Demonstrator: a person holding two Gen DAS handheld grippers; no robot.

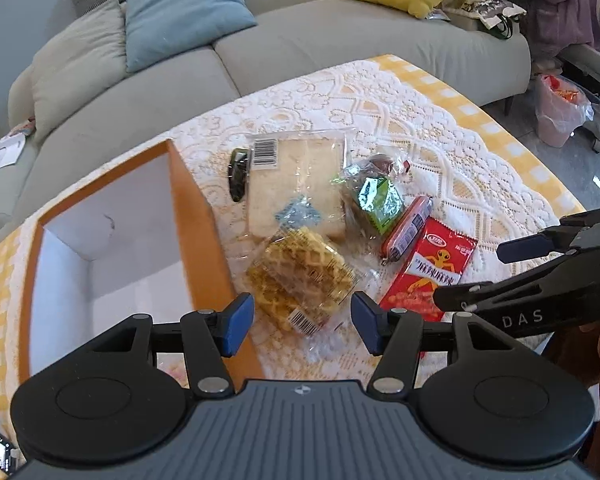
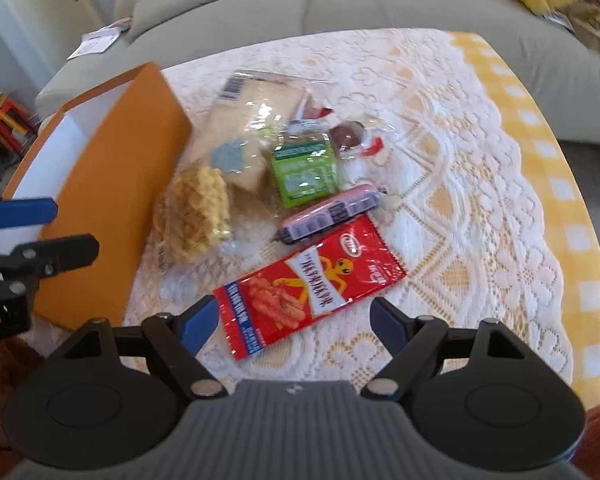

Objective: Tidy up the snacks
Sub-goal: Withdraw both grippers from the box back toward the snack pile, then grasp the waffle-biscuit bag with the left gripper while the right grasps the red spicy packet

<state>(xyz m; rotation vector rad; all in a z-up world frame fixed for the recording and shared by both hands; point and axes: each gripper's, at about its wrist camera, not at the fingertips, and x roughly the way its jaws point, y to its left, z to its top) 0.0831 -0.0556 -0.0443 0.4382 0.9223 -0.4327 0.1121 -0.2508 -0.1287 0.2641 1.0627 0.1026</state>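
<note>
Hovering wide and empty, your left tongs (image 1: 302, 322) frame the waffle pack (image 1: 300, 276); your right tongs (image 2: 294, 320) gape over the red packet (image 2: 312, 280).

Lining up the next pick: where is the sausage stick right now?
In both wrist views the sausage stick lies on the lace tablecloth, between the green packet and the red snack bag.

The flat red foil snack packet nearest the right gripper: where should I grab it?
Pinch the red foil snack packet across its narrow width at the near end, coming down from above with the right gripper. It lies flat and clear of the sausage.
</note>
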